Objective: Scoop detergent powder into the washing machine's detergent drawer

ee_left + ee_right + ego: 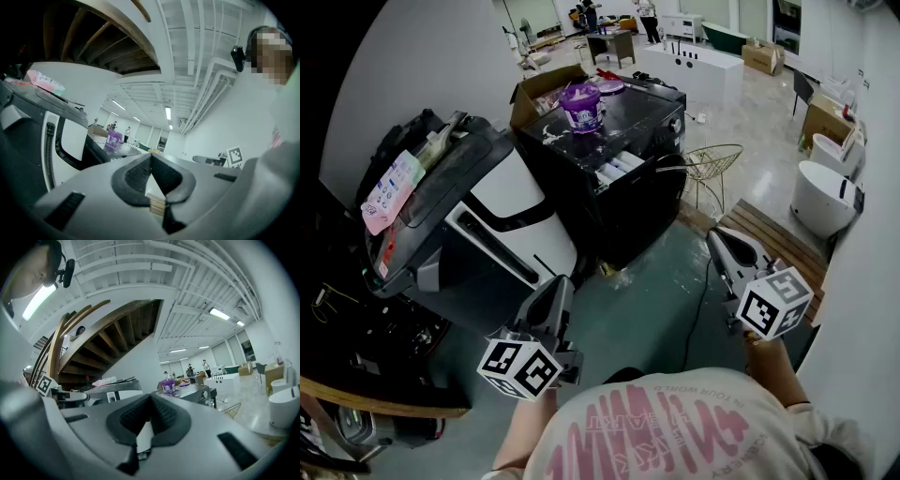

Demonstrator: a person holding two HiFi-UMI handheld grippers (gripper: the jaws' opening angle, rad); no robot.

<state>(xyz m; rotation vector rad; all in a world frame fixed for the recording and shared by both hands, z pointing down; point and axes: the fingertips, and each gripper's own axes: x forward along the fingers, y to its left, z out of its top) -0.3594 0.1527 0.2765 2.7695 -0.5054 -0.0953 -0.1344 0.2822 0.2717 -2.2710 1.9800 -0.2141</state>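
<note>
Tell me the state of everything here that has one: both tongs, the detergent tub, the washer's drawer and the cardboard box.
Left tongs: shut, empty.
Right tongs: shut, empty.
Purple detergent tub: upright on the washing machine, seemingly open.
Detergent drawer: pulled out.
Cardboard box: flaps open.
</note>
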